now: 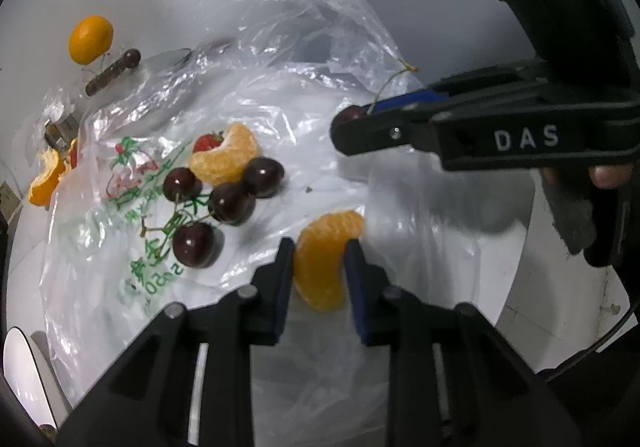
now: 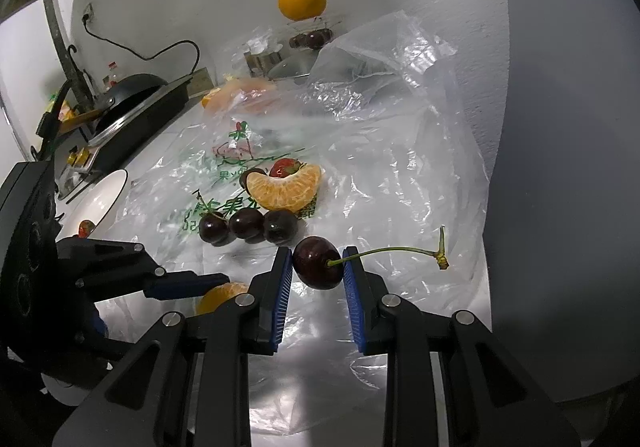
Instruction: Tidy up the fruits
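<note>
My left gripper (image 1: 319, 247) is shut on a peeled orange segment (image 1: 324, 259) above a clear plastic bag (image 1: 280, 95). My right gripper (image 2: 317, 261) is shut on a dark cherry (image 2: 316, 262) with a long green stem; it also shows in the left wrist view (image 1: 354, 115). On the bag lie another orange segment (image 1: 226, 157), a strawberry (image 1: 206, 143) and several dark cherries (image 1: 230, 203). The same pile shows in the right wrist view, with the segment (image 2: 286, 189) behind three cherries (image 2: 248, 225). A whole orange (image 1: 90, 39) sits at the back.
A white bowl (image 2: 100, 195) holding a strawberry (image 2: 85, 228) stands at the left. Behind it are a black pan (image 2: 128, 95) and a cable. Orange peel (image 1: 44, 179), a brown stick-shaped item (image 1: 114, 71) and a metal lid (image 2: 296, 65) lie at the back near the wall.
</note>
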`<state>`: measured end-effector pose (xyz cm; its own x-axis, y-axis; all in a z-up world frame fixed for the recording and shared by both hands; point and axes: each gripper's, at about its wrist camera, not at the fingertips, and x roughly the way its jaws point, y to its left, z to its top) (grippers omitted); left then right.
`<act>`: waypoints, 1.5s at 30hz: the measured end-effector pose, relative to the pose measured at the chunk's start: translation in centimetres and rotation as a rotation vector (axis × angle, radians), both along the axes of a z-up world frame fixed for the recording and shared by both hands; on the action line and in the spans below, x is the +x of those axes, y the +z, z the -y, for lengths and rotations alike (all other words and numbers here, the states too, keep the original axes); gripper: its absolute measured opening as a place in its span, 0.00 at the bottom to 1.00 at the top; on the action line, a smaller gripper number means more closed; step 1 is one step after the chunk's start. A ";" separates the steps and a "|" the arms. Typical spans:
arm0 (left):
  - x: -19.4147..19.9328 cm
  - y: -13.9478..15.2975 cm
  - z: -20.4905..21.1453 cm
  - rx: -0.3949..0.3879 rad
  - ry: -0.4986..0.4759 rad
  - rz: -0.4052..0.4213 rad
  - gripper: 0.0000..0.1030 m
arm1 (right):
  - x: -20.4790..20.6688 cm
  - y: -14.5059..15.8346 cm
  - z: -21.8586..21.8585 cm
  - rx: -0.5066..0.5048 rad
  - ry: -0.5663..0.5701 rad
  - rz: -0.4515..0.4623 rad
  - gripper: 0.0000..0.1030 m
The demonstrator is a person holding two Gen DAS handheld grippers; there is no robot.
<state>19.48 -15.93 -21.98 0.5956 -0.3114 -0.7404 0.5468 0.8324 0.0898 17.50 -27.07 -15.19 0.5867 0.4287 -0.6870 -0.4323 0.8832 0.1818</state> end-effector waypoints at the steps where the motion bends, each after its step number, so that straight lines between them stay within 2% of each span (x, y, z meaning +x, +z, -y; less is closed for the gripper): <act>1: -0.2 0.1 -0.2 -0.007 -0.001 0.004 0.24 | 0.0 0.1 0.0 0.000 -0.002 0.003 0.27; 7: -1.1 1.6 -1.1 -0.073 0.009 0.018 0.23 | -0.5 1.1 -0.5 0.002 0.003 0.031 0.27; 17: -3.1 4.1 -4.0 -0.123 0.077 0.062 0.23 | -1.8 3.3 -2.6 -0.009 0.034 0.088 0.27; 22: -3.8 5.1 -6.3 -0.197 0.117 0.047 0.23 | -2.6 4.0 -4.3 -0.012 0.055 0.106 0.27; 35: -6.8 6.4 -11.1 -0.221 0.192 0.112 0.24 | -4.5 5.1 -9.7 -0.023 0.121 0.135 0.27; 45: -8.6 6.7 -15.9 -0.257 0.289 0.150 0.24 | -5.6 5.6 -13.8 -0.048 0.176 0.146 0.27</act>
